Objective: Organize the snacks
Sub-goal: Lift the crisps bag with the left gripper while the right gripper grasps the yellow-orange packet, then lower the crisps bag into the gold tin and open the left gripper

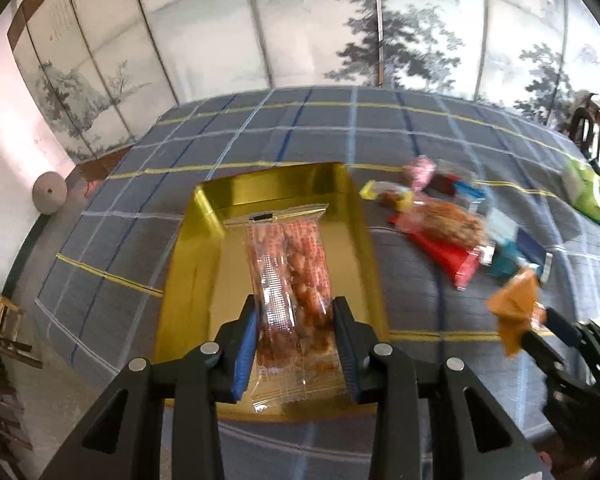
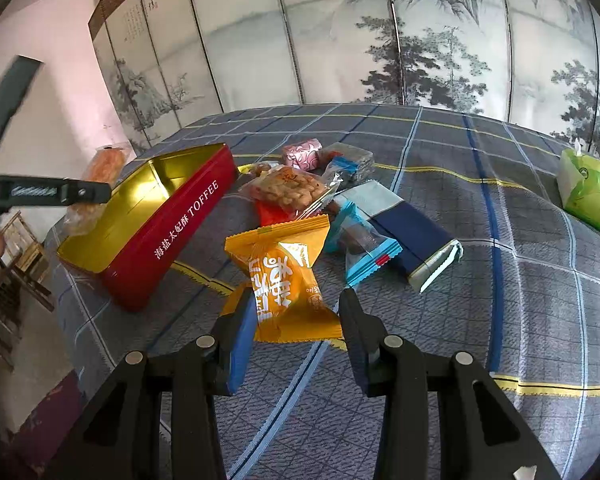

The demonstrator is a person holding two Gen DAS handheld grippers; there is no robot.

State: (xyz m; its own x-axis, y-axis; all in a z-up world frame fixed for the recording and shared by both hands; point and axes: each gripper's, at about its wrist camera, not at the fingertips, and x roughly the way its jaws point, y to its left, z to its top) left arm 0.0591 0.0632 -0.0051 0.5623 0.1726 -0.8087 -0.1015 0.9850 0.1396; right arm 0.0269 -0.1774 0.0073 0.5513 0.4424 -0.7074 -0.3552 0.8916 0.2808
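Note:
A red toffee tin with a gold inside (image 1: 204, 240) (image 2: 180, 220) stands open on the checked cloth. My left gripper (image 1: 296, 332) is shut on a clear packet of peanuts (image 1: 296, 264) and holds it over the tin; the packet also shows in the right wrist view (image 2: 100, 172). My right gripper (image 2: 296, 320) is shut on an orange snack packet (image 2: 284, 276) and holds it above the cloth, right of the tin. That packet also shows in the left wrist view (image 1: 514, 312). A pile of loose snacks (image 2: 300, 188) (image 1: 444, 220) lies right of the tin.
A green tissue pack (image 2: 588, 192) (image 1: 588, 192) lies at the table's far right. A dark blue packet (image 2: 412, 228) and a light blue one (image 2: 364, 248) lie at the pile's near side. A painted folding screen (image 2: 340, 40) stands behind the table.

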